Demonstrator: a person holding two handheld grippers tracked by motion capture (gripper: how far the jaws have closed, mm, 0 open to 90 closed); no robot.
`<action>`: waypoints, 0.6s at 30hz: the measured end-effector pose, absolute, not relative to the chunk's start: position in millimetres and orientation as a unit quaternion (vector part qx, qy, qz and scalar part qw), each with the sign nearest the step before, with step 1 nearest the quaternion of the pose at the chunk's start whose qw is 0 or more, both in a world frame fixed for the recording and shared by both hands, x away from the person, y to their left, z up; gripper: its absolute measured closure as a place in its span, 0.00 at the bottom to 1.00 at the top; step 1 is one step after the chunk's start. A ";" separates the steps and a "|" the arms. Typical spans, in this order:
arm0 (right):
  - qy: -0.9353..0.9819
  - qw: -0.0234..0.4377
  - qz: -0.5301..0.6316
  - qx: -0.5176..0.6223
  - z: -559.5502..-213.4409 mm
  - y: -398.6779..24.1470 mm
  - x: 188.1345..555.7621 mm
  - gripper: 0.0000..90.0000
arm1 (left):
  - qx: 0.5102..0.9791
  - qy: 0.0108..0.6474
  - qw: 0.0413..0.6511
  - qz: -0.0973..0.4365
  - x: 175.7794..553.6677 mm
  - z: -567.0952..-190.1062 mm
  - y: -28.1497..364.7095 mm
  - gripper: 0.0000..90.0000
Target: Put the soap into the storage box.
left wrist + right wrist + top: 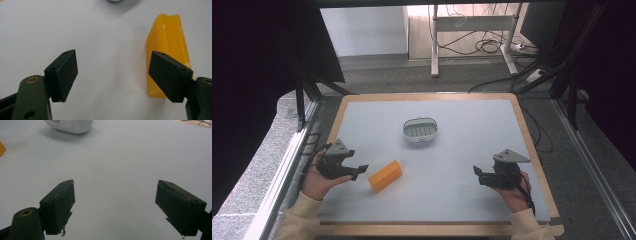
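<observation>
Lower left of the table, the left gripper sits wide open, empty, just beside the yellow soap bar.

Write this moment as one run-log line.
left gripper: open, beside soap | right gripper: open, holding nothing | dish: no soap inside

Grey-topped table: orange block, white basket.

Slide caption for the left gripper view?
Open left gripper beside a yellow soap bar on the grey table.
</observation>
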State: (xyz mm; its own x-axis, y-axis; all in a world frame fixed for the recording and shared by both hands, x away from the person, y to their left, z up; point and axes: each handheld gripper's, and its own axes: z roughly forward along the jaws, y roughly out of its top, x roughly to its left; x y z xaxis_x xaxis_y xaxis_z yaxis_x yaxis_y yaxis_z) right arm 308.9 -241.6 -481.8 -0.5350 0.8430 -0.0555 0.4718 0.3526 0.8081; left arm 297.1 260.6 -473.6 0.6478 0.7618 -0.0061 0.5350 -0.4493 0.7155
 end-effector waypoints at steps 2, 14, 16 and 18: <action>0.788 0.237 0.386 0.418 -483.5 -241.7 308.1 0.18 | 0.836 0.391 0.351 0.161 297.0 -472.8 260.0 0.26; 0.785 0.243 0.395 0.411 -482.2 -246.1 303.1 0.22 | 0.843 0.379 0.351 0.149 293.9 -458.8 250.8 0.29; 0.787 0.241 0.393 0.410 -482.9 -245.9 303.2 0.22 | 0.842 0.381 0.353 0.150 293.8 -456.8 249.3 0.29; 0.787 0.241 0.393 0.410 -483.7 -246.4 303.5 0.22 | 0.842 0.380 0.353 0.149 294.8 -454.3 247.6 0.29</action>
